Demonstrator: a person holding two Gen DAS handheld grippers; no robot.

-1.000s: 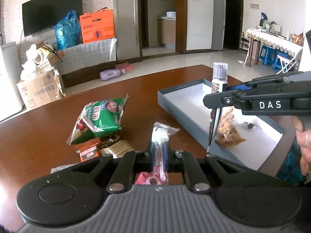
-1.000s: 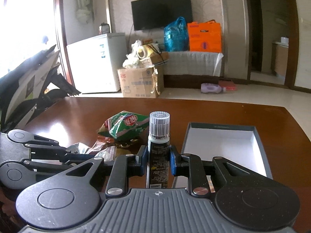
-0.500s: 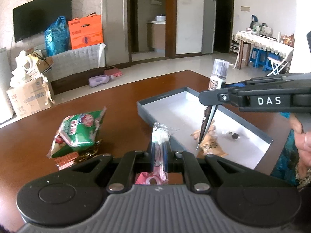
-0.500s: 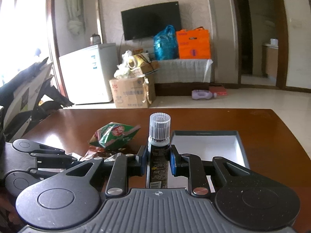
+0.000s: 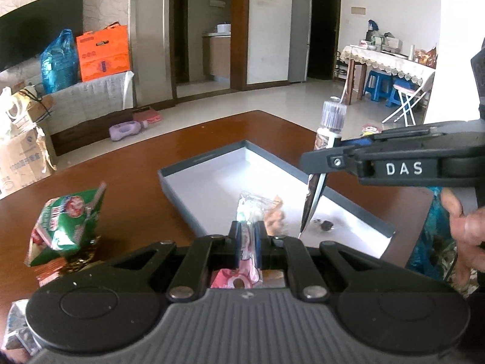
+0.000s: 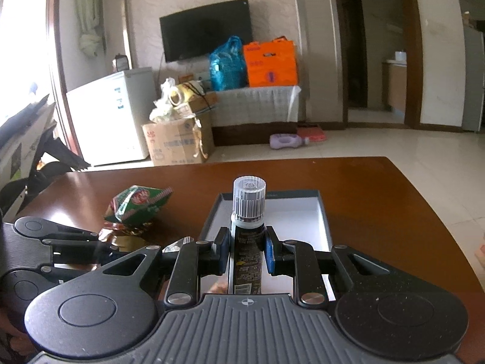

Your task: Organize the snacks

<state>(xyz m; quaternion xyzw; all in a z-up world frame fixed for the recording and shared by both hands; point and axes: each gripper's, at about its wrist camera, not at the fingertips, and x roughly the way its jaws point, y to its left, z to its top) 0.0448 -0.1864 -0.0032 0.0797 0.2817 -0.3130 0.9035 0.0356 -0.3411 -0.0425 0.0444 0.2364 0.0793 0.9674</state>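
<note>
My left gripper is shut on a clear snack packet with pink print, held over the near edge of the grey tray. My right gripper is shut on a dark squeeze tube with a clear ribbed cap, held upright above the tray; the tube also shows in the left wrist view. In the tray lie an orange snack bag and a small dark candy. A green snack bag lies on the table to the left.
The brown wooden table carries a few more small packets under the green bag and at the lower left. The table's far edge drops to a tiled floor. The person's hand is at the right.
Both grippers have moved right, toward and over the tray. The green bag has slid left in both views and the tray sits more centrally. Both grips are unchanged.
</note>
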